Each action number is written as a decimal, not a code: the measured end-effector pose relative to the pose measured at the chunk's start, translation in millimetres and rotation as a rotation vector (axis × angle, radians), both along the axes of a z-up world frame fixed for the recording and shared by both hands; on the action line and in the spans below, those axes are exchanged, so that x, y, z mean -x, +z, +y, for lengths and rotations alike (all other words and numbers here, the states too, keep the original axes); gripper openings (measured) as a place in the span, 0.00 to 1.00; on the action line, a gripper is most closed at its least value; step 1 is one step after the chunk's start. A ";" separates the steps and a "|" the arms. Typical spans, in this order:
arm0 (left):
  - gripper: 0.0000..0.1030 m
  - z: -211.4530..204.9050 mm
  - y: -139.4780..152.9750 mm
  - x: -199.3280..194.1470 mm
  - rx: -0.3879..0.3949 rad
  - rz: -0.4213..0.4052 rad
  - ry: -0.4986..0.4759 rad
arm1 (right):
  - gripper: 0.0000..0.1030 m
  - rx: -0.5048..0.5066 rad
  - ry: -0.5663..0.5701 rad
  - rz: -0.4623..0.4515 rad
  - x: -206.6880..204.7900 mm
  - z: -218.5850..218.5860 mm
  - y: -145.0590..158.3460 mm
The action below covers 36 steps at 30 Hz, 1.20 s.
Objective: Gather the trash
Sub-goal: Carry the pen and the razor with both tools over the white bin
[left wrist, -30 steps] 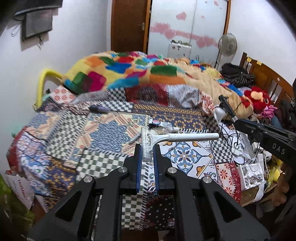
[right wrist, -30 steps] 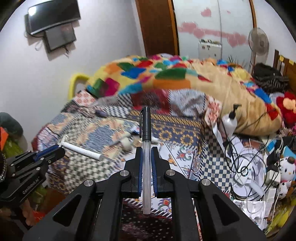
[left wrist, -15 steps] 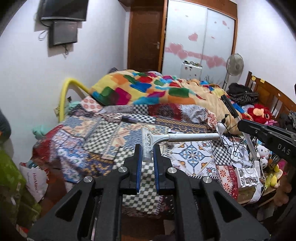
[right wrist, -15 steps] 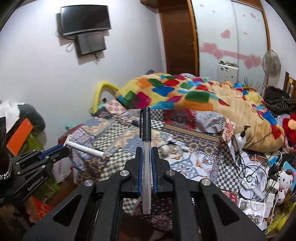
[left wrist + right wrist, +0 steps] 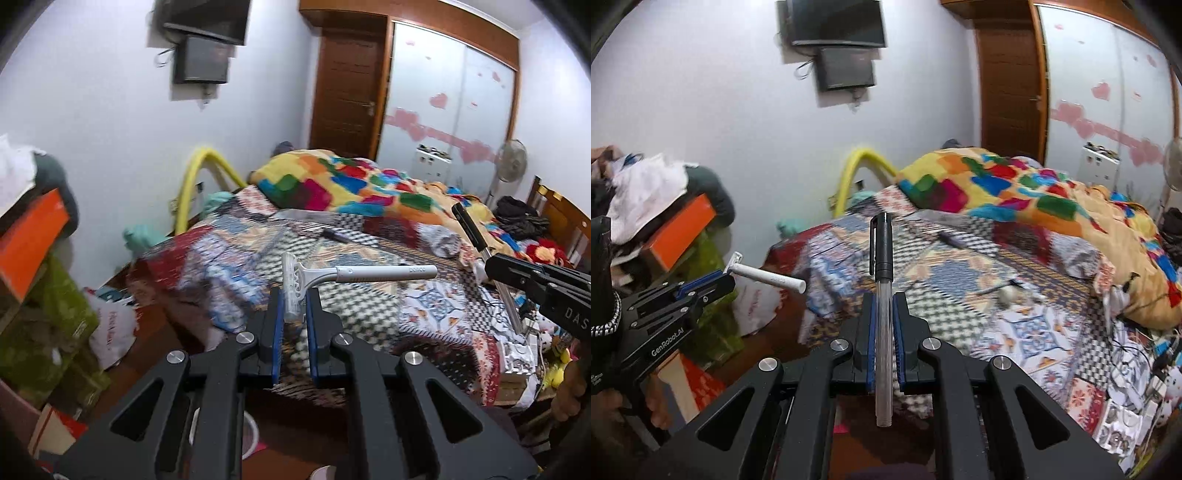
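Razor [image 5: 295, 291] clenched in left claw [image 5: 295, 317], pen [image 5: 882, 295] in right claw [image 5: 884, 321], both off the bed [image 5: 369, 314]; next probably a bin, maybe 7 o'clock.

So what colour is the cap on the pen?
Black, on a clear barrel. The pen shows best in the right wrist view.

Patchwork bedspread [image 5: 229, 266] motion-blurred at near left corner of bed, pattern unreadable there. Small dark object [image 5: 335, 235] mid-bed too blurred to identify. Razor [image 5: 332, 275] head partly hidden between left gripper [image 5: 294, 310] pads. Pen [image 5: 882, 295] barrel clamped section hidden in right gripper [image 5: 883, 325]. White bag [image 5: 110, 332] print illegible. Clutter at bed's right edge too small to tell.
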<state>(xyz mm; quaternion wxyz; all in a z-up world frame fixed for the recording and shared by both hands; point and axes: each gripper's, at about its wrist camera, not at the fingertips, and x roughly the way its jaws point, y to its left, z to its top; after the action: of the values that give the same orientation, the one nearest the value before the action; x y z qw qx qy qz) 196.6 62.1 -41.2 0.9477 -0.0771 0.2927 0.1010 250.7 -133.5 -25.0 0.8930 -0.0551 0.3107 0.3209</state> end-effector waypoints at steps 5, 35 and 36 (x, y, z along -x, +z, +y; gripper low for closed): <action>0.10 32.3 -9.5 27.6 0.007 0.017 0.067 | 0.08 0.023 0.080 0.010 15.7 37.7 -9.9; 0.10 152.4 -226.5 63.8 0.236 0.495 0.225 | 0.08 0.315 0.386 0.430 24.0 210.3 -177.5; 0.10 154.3 -235.0 63.1 0.253 0.514 0.221 | 0.08 0.326 0.391 0.444 23.2 214.8 -183.6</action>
<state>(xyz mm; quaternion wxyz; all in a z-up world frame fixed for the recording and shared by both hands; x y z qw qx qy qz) 133.5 216.4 -276.2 0.8088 -0.1978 0.5230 0.1824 227.5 81.3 -208.5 0.7043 -0.1844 0.5286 0.4365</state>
